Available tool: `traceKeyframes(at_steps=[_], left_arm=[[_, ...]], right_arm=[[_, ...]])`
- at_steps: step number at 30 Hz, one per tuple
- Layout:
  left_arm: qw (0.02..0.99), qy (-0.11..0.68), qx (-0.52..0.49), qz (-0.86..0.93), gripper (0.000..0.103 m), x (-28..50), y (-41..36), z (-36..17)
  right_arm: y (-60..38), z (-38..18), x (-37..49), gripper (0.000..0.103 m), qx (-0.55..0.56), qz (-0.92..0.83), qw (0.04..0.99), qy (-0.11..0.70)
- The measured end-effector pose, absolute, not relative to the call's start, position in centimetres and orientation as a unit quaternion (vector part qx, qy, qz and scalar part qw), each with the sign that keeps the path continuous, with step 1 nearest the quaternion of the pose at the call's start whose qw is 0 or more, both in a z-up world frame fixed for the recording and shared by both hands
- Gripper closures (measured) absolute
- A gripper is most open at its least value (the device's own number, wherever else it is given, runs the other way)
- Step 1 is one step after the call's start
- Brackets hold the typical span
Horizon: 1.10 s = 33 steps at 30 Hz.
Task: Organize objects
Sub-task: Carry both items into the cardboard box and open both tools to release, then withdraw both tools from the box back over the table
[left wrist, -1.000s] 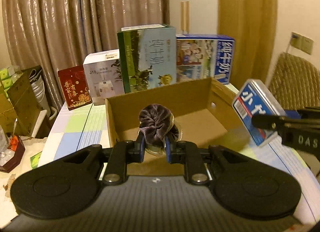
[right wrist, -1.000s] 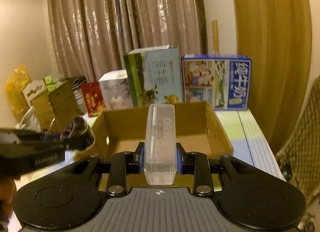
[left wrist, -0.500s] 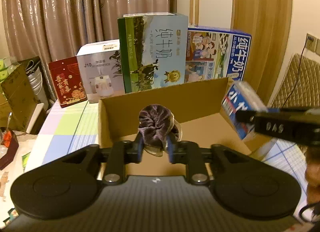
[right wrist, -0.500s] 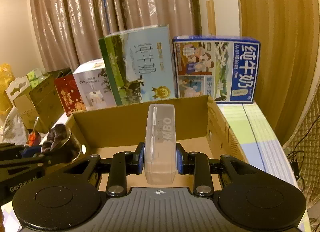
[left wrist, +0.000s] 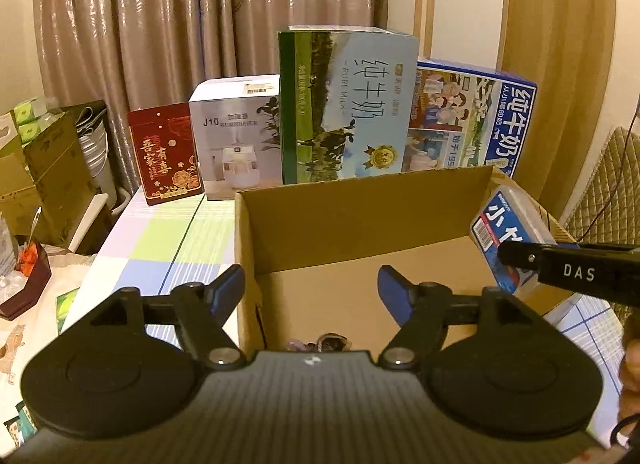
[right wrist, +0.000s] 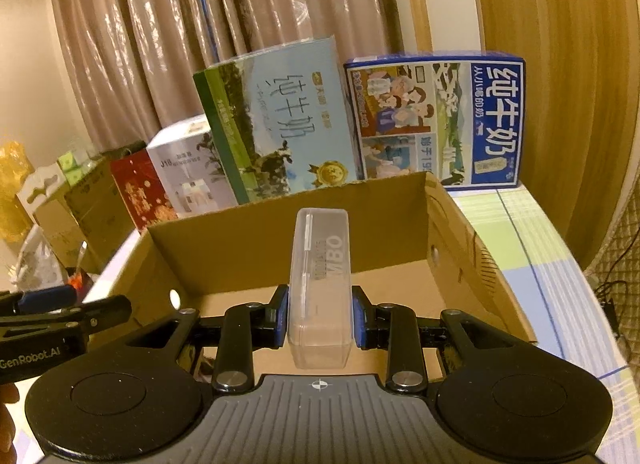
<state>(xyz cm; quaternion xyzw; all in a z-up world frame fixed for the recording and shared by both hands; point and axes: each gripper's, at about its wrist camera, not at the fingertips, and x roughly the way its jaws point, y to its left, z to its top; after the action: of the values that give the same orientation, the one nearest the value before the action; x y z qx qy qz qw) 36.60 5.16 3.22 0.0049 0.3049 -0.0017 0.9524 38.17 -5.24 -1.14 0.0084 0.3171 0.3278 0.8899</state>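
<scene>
1. the left gripper [left wrist: 311, 291] hung with jaws spread wide, low centre of frame, over the cardboard box [left wrist: 360, 220].
2. the purple scrunchie [left wrist: 320, 342] lay inside the box.
3. the right gripper [right wrist: 319, 316] clamped the clear plastic case [right wrist: 320, 284], mid-frame.

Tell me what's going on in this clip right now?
A person with two handheld grippers is packing items into an open cardboard box. The left gripper is open over the box, and a purple scrunchie lies on the box floor below it. The right gripper holds a clear plastic case above the box.
</scene>
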Motion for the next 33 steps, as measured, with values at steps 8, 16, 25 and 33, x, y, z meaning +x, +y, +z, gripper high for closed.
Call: traceKeyframes(at_steps=[8,16,25,33], left_arm=[[0.952,0.304,0.015,-0.001,0.022,36.1,5.6,3.1],[0.953,0.301,0.018,-0.006,0.015,35.3,5.6,3.4],[0.954,0.296,0.033,-0.015,0.008,33.9,4.7,4.1],[0.957,0.282,0.059,-0.022,0.001,30.7,3.9,4.8]], right_arm=[[-5.8,-0.7,38.1,0.021,0.025,0.328,0.897,0.296],[-6.5,-0.6,37.6,0.021,0.010,0.319,0.902,0.292],[-7.5,0.3,35.7,0.020,-0.024,0.314,0.908,0.276],[-11.3,1.2,32.7,0.016,-0.012,0.307,0.913,0.267]])
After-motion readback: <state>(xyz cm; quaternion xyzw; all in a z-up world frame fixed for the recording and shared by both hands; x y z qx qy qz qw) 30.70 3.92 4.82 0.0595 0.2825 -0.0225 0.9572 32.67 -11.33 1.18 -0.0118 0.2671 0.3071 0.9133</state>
